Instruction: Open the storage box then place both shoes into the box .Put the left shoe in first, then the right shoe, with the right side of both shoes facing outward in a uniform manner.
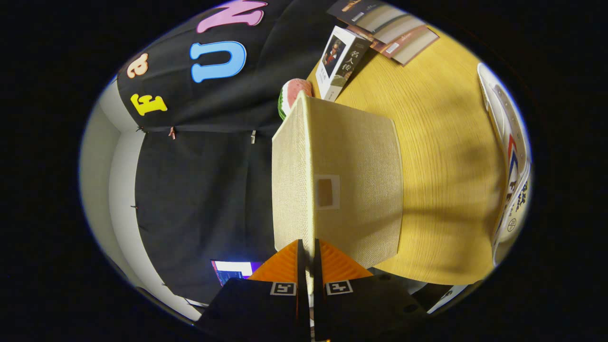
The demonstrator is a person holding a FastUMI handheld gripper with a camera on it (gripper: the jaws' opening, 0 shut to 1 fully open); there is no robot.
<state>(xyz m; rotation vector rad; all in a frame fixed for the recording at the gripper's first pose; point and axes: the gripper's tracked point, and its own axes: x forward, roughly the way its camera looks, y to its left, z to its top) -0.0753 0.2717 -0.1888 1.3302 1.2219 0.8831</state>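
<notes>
The view is rolled on its side, so the wooden table (441, 156) lies to the right. A beige fabric storage box (356, 142) stands on it just ahead of the fingers, its front face carrying a small label pocket (327, 192). The lid (289, 180) is the woven face to the left, lying flat against the box. My gripper (308, 244) is shut on the lid's front edge, with one orange finger (280, 268) on each side of the thin rim. A white shoe (510, 161) with red and blue marks lies on the table far to the right of the box.
Beyond the box a book (339, 61) stands upright, with several flat books (384, 28) past it. A watermelon-slice toy (292, 92) peeks out behind the box's far corner. A lit screen (235, 270) glows low beside the left finger.
</notes>
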